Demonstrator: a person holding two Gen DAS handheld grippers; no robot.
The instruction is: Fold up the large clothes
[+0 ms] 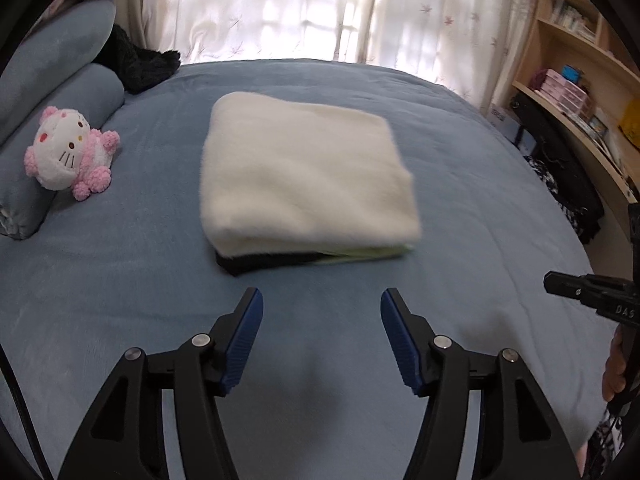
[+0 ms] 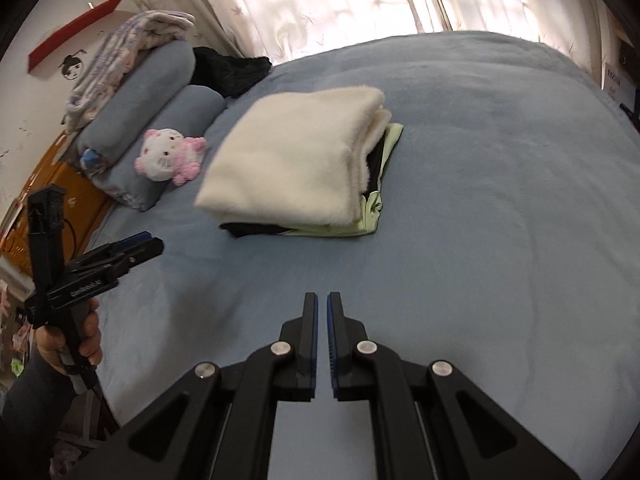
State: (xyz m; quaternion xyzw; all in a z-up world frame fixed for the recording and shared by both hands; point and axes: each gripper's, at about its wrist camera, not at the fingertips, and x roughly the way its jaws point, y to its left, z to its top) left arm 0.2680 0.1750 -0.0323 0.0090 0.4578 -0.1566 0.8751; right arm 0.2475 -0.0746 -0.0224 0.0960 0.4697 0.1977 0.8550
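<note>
Looking down at the bed, I see the cream fluffy garment lying folded into a neat square near the middle of the blue cover, well away from every edge. It sits on top of other folded clothes: a dark piece and a pale green piece poke out from under it on the near side and the right side. So I think the folding of this one is done, or very close to done. What may be left is tidying the stack, or starting on another garment, but I cannot see any unfolded clothes waiting on the bed.

My left gripper has its two fingers spread wide apart, with only bare blue cover between them. It holds nothing. My right gripper has its fingers pressed almost together, and nothing is pinched there either. Both hang over the near part of the bed, apart from the stack.

Some things are hard to tell. The stack looks a bit blurry, so I cannot count how many layers are in it. I cannot tell what kind of garment the cream one is, because its sleeves or legs are tucked out of sight. A black fuzzy thing lies at the far left corner by the pillows; it may be clothing, but I am not sure. A pink and white plush toy leans on the pillows by the left edge.
</note>
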